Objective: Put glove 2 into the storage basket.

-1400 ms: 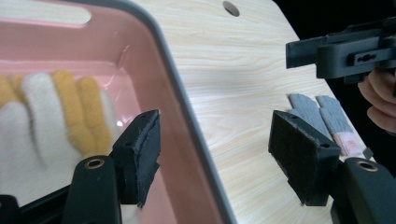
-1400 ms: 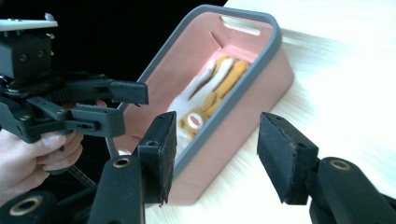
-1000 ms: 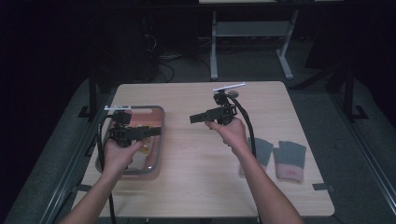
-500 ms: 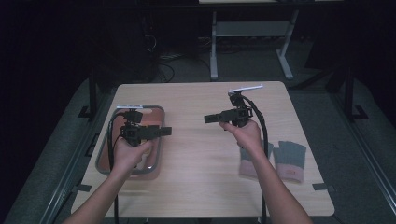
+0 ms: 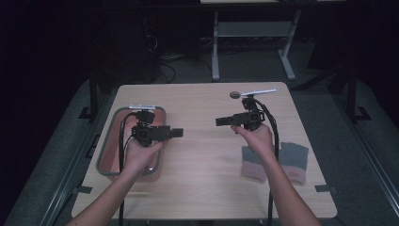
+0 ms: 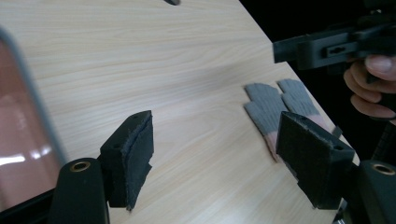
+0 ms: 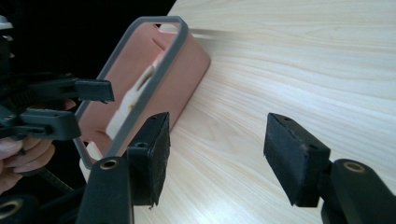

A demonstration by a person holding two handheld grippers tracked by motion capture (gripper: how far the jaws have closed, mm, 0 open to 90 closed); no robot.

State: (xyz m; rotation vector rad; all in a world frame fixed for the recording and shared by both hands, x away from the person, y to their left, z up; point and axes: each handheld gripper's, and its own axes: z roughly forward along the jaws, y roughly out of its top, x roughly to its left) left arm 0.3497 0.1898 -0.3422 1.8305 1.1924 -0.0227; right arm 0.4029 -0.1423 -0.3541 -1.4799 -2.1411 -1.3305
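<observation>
Wooden table (image 5: 202,188), taken as landmark. Tray (image 5: 114,117), grey-rimmed with pinkish floor: on the table's left part. Left gripper (image 5: 175,133): held level above the tray's right edge, jaws pointing toward the table's middle, just been opening, nothing between them. Right gripper (image 5: 221,121): above the table right of centre, jaws pointing left toward the other, likewise opening and empty. Pair of grey gloves (image 5: 294,160) with pink cuffs: flat near the table's right edge. Small dark disc (image 5: 234,94): near the far edge.

I am seeing two grippers in my hands, the left gripper (image 5: 175,133) and the right gripper (image 5: 222,121). I am counting two gloves (image 5: 275,160), one tray (image 5: 109,141) and one table (image 5: 202,165). I am also spotting one small dark round thing (image 5: 234,94).
</observation>
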